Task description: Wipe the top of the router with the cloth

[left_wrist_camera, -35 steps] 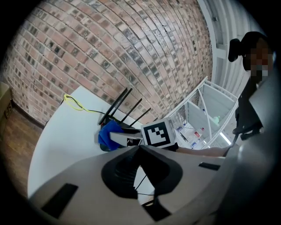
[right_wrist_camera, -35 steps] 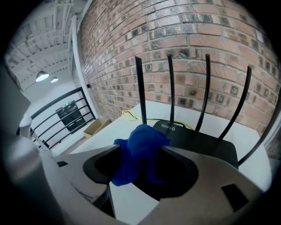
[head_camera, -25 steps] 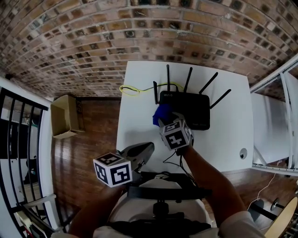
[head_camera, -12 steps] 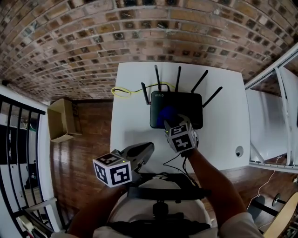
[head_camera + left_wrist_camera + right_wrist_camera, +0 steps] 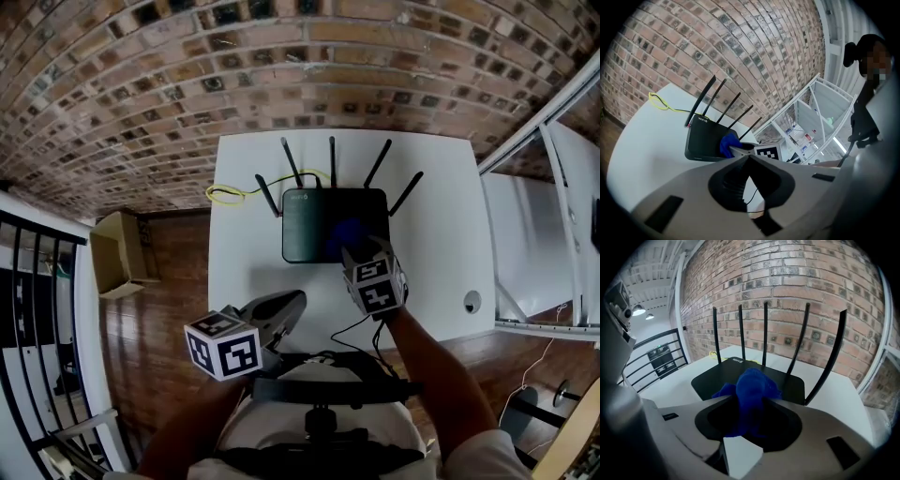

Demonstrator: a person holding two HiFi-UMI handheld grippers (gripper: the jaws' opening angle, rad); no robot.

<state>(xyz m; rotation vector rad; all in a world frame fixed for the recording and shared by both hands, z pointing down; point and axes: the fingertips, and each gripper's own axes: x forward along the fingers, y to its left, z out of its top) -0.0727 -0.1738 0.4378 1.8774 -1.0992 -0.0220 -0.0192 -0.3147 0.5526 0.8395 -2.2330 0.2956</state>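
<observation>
A black router with several upright antennas lies on the white table near the brick wall. My right gripper is shut on a bunched blue cloth, which rests on the right part of the router's top. In the right gripper view the cloth bulges out between the jaws over the router. My left gripper hangs at the table's near edge with its jaws shut and nothing in them. From the left gripper view the router and cloth lie ahead.
A yellow cable loops behind the router on the left. A black cable runs off the near table edge. A cardboard box sits on the wood floor to the left, beside a black railing. White shelving stands to the right.
My right gripper has carried the blue cloth from the router's left edge rightward across its top. The left gripper has stayed at the table's near edge.
</observation>
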